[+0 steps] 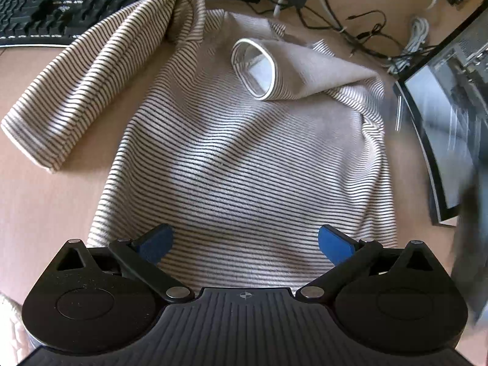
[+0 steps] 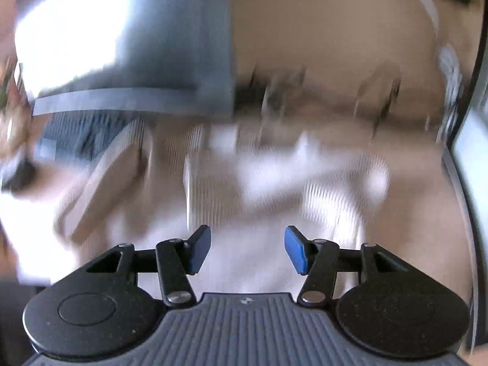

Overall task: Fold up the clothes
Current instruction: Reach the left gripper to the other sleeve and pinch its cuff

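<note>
In the left wrist view, a striped long-sleeved top point(image 1: 244, 158) lay spread on the pale wooden desk point(image 1: 45, 201), its hem toward the camera and its white-edged neck opening point(image 1: 254, 68) toward the far edge. One sleeve point(image 1: 100, 79) stretched out from the body across the desk, its cuff lying flat on the bare wood and its shoulder end bunched up close to a black keyboard point(image 1: 61, 3) at the far left corner. On the other side the shoulder part was turned over, so the plain inner face of the cloth showed beside the neck opening. The left gripper point(image 1: 245, 244) hung over the hem of the top with its jaws spread wide; its blue pads point(image 1: 334, 244) stood well apart with only flat cloth showing between them and nothing gripped. A tangle of dark and white cables point(image 1: 381, 36) lay at the far right corner of the desk, and a monitor point(image 1: 442, 116) with a dark frame stood along the right edge. The right wrist view was heavily blurred. The right gripper point(image 2: 247, 250) was parted about halfway, its blue pads point(image 2: 294, 250) clear of each other with nothing held between them. Beneath and beyond it the pale striped top point(image 2: 274, 189) could be made out on the desk point(image 2: 335, 45), though its folds were too smeared to read. A monitor point(image 2: 122, 39) with a bright screen stood toward the far left corner.
</note>
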Demonstrator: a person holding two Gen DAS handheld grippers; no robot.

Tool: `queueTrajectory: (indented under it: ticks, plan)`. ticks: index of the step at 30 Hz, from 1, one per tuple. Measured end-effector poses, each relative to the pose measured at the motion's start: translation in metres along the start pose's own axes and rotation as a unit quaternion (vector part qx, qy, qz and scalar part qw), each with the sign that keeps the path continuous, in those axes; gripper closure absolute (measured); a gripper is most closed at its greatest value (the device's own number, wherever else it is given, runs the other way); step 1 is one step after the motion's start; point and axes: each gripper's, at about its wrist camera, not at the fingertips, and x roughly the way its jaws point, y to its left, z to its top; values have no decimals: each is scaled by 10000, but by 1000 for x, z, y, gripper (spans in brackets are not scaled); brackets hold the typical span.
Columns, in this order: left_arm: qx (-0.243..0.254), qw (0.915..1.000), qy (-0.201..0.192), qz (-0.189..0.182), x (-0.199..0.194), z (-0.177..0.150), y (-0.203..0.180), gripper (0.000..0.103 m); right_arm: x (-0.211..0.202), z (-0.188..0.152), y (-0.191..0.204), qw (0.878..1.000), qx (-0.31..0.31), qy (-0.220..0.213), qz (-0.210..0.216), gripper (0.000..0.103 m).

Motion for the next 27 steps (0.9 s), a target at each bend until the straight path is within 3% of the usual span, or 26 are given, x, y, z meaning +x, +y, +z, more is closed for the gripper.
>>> queueTrajectory:
  ticks: [4, 10, 19, 23, 27]
  plan:
    - [376, 9989, -159, 241, 8, 0, -18, 0, 6, -55, -11, 9982, 189, 535, 180, 50]
    - [728, 9946, -76, 729, 24, -4, -55, 0, -5, -74, -34, 9989, -79, 453, -28, 50]
    - [1510, 9863, 272, 613, 40, -24, -118, 0, -24, -107, -88, 9989, -27, 381, -270, 50]
    - [1656, 9842, 358, 511, 43, -29, -135, 0, -32, -114, -96, 9988, 23, 359, -331, 50]
    - [1677, 9829, 411, 633, 44, -29, -137, 0, -33, -116, -95, 9992, 18, 252, -321, 47]
